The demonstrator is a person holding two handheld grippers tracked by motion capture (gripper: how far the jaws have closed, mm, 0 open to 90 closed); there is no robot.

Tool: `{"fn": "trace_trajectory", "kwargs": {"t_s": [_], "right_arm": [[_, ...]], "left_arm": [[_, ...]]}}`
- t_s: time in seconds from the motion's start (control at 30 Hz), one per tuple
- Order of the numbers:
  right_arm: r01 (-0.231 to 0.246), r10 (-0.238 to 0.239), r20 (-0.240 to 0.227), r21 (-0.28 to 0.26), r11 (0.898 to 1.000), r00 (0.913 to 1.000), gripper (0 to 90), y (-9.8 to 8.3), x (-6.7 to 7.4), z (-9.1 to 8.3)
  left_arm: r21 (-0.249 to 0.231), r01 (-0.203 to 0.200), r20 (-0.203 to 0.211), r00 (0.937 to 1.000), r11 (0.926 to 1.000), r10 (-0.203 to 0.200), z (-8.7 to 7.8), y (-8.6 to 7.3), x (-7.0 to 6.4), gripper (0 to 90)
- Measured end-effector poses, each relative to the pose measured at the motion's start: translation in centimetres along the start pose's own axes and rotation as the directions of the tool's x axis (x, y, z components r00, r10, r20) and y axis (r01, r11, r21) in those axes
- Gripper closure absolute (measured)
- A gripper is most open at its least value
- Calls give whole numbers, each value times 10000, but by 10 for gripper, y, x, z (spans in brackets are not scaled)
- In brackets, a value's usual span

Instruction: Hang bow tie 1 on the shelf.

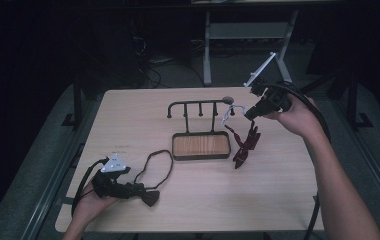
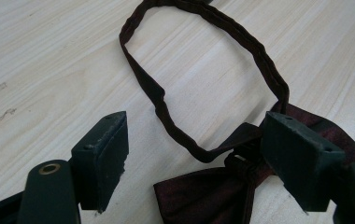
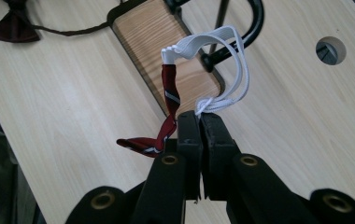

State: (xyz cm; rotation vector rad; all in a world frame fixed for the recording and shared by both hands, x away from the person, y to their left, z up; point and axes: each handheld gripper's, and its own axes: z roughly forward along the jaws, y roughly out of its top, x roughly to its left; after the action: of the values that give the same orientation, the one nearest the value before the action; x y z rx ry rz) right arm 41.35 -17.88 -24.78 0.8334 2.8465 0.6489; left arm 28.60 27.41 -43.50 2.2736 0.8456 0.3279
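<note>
Hanging from the right gripper (image 3: 199, 122) by its white elastic neck loop (image 3: 231, 60), the dark red striped bow tie (image 1: 245, 145) dangles just right of the black metal rack with a wooden tray base (image 1: 200, 145), its lower tip at or near the pale wooden table (image 1: 278, 200). The jaws are pressed together on the elastic where its strands bunch — a sound hold, since the cord is thin and stretchy and the tie below is light, limp cloth that will swing and twist rather than keep any shape. I judge the loop, not the fabric, is the part to guide over one of the rack's pegs (image 1: 213, 103).

The left gripper (image 2: 194, 154) rests low on the table with jaws spread wide, straddling the knot of a second, plain dark maroon bow tie (image 2: 213, 191) without pressing it — its fabric strap (image 2: 203, 70) lies in an open oval on the wood.
</note>
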Motion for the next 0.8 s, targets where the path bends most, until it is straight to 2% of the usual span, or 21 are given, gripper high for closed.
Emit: {"fn": "trace_trajectory", "kwargs": {"t_s": [0.5,0.67,0.8], "right_arm": [[-905,905,-39,69,9959,9959,871,10,-31,10],[-1095,1095,2,23,9940,9940,865,9,-36,15],[-1260,1260,152,-26,9920,9919,810,9,-38,20]], "left_arm": [[-39,-56,57,10000,10000,56,0,1,-1,240],[-47,-68,58,10000,10000,68,1,1,-1,240],[-43,-82,54,10000,10000,83,1,1,-1,240]]}}
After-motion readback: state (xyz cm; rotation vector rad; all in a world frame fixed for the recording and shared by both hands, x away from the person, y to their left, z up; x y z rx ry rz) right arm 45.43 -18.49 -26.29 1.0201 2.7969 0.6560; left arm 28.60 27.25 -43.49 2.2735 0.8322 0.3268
